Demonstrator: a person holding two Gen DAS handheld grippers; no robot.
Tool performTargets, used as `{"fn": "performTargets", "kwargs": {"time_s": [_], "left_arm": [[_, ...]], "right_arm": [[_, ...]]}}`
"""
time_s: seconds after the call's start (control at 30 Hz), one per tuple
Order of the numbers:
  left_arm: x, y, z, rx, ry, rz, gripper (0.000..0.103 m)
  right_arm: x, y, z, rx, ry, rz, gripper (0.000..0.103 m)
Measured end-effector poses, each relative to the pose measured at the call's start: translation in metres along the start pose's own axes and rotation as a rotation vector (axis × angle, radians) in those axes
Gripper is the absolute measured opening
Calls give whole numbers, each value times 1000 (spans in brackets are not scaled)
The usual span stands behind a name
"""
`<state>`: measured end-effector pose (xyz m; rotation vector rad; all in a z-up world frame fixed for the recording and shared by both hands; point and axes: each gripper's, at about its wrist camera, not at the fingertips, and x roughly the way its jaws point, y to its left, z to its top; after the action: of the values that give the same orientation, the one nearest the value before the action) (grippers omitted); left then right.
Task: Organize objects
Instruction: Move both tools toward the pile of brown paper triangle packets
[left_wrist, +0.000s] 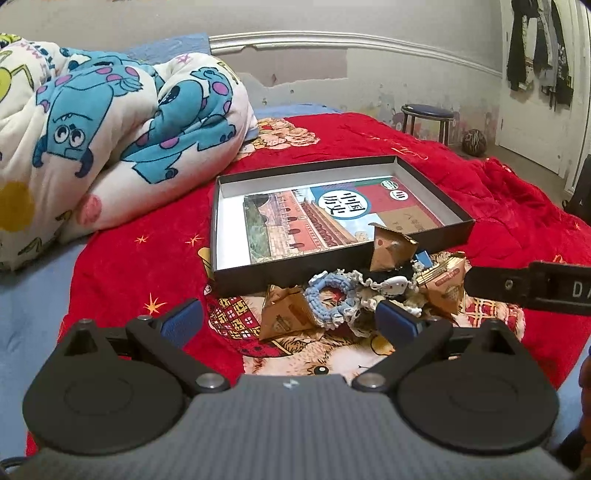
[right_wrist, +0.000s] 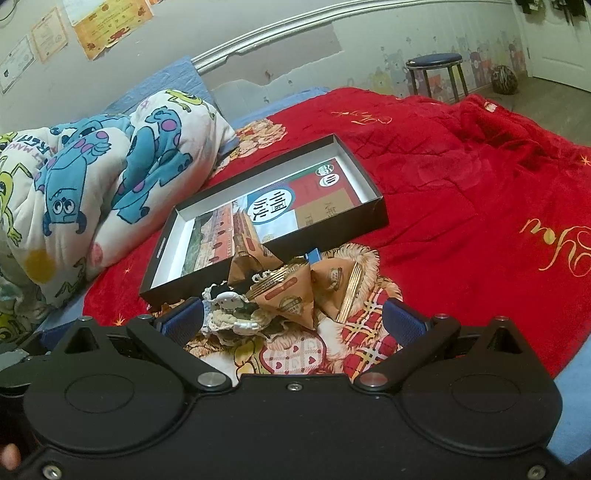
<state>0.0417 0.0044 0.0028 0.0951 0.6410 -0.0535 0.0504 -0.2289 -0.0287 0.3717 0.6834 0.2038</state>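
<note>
Organizing has barely begun, in my judgement: the shallow black box (left_wrist: 334, 266) on the red bedspread (right_wrist: 461, 192) holds one book (left_wrist: 314, 218), while the loose items remain heaped just outside its near wall. Counted there: four brown pyramid snack packets, namely one (left_wrist: 391, 247) leaning on that wall, one (left_wrist: 284, 314) at the near left, and two (right_wrist: 291, 295) (right_wrist: 338, 284) on the right; one blue crocheted ring (left_wrist: 328, 299), one cream lace trinket (left_wrist: 388, 291); one small blue item is half hidden. Left tongs (left_wrist: 291, 321) and right tongs (right_wrist: 291, 321) are both spread wide, grasping nothing, poised over the heap.
</note>
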Motion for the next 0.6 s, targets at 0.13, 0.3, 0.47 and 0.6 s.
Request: {"fn": "performTargets", "kwargs": {"time_s": [0.13,0.3,0.47,0.6], "left_arm": [[5,3,0,-25,20,12,99],[13,10,0,-66,56,30,97],[13,16,0,-101,53,16,96],[16,15,0,-102,59,13,95]], "right_arm": [[5,1,0,3,2,-6,103],[9,2,-1,6,1,-6,103],[13,6,-3,-10,-1,-14,103],[15,11,-4,-30,-6,-19,103]]}}
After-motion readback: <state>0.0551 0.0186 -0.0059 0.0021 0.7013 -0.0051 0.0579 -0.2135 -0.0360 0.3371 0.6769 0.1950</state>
